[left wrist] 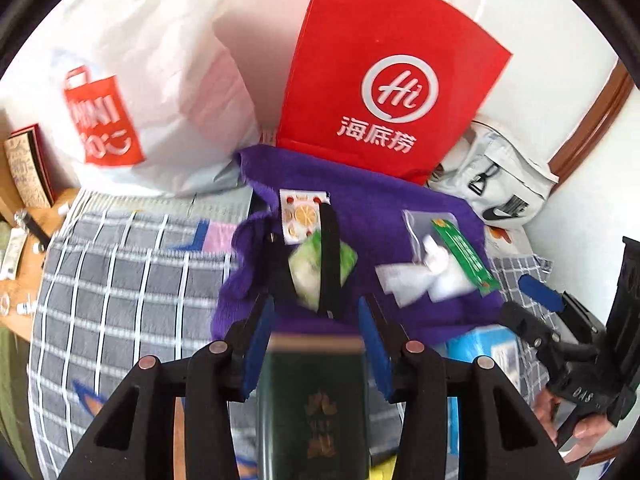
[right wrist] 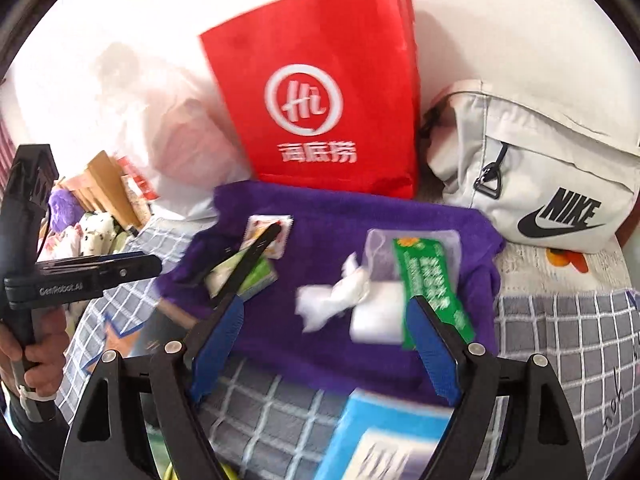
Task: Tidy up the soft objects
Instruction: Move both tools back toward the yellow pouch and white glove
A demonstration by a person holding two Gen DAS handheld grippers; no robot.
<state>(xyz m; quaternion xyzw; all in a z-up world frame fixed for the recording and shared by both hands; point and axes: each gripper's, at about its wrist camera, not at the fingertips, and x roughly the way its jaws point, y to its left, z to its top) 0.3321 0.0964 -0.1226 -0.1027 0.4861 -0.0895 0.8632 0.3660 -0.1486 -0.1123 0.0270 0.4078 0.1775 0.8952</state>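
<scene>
A purple towel (left wrist: 368, 216) (right wrist: 344, 216) lies spread on the checked bedspread. On it lie a small orange-print packet (left wrist: 298, 216) (right wrist: 280, 236), a green-and-white tissue pack (left wrist: 308, 272) (right wrist: 256, 276), crumpled white tissue (left wrist: 416, 276) (right wrist: 332, 300) and a green-striped clear sachet (left wrist: 464, 256) (right wrist: 432, 280). My left gripper (left wrist: 316, 320) is open just above the towel's near edge, with a dark green booklet (left wrist: 316, 400) lying between its arms. My right gripper (right wrist: 324, 340) is open and empty over the towel's front edge, and shows at the right of the left wrist view (left wrist: 536, 304).
A red paper bag (left wrist: 384, 76) (right wrist: 320, 96) stands behind the towel. A white plastic bag (left wrist: 132, 80) sits left of it, a white Nike pouch (left wrist: 496, 184) (right wrist: 536, 168) right. A light blue box (right wrist: 384, 436) (left wrist: 484, 352) lies on the bedspread (left wrist: 120, 280) near me.
</scene>
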